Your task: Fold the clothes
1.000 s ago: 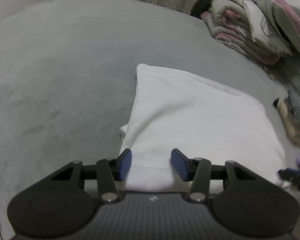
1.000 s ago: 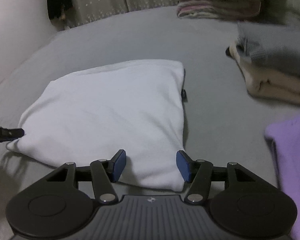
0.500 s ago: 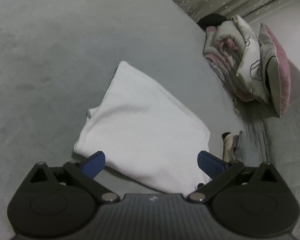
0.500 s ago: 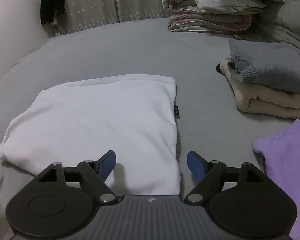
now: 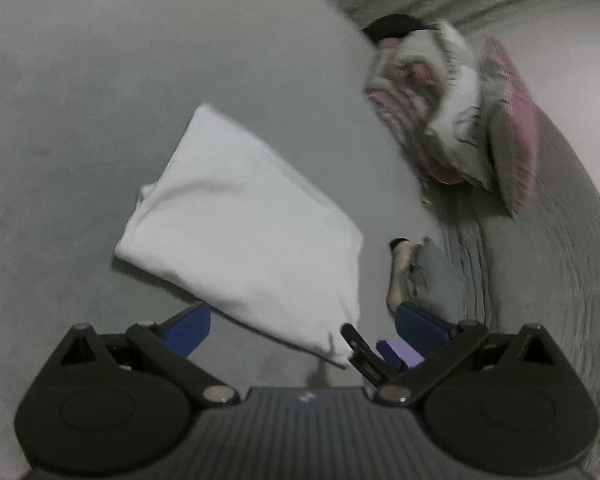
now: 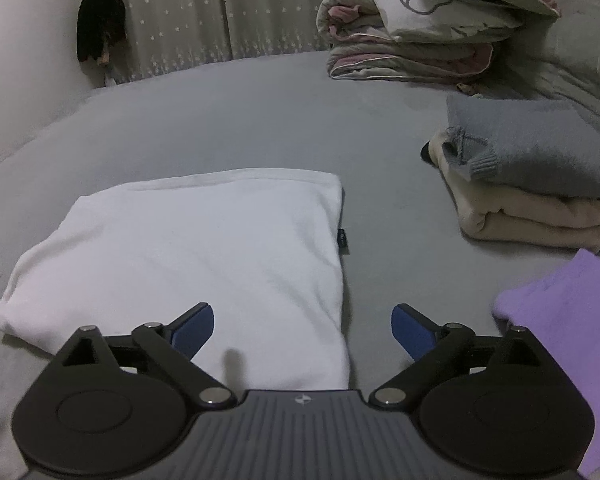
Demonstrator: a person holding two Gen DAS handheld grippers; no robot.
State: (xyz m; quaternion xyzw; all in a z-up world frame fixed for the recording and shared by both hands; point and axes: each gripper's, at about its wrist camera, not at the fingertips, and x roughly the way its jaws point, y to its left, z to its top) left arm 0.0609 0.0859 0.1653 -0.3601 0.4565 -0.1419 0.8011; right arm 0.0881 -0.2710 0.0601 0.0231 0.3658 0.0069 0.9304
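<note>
Right wrist view: white garment (image 6: 204,252) lies folded on the bed (image 6: 220,120). Your right gripper (image 6: 302,330) has just been opening, nothing between; left gripper (image 5: 302,328) wide too. This fold looks finished; next, move it to the stack (image 6: 532,184).

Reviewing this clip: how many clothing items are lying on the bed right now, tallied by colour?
White folded garment: 1
Grey folded sweater: 1
Beige folded garment, under the grey one: 1
Purple garment, at the right edge: 1
Total: 4 clothing items; the rolled quilt and pillows are not counted.
</note>
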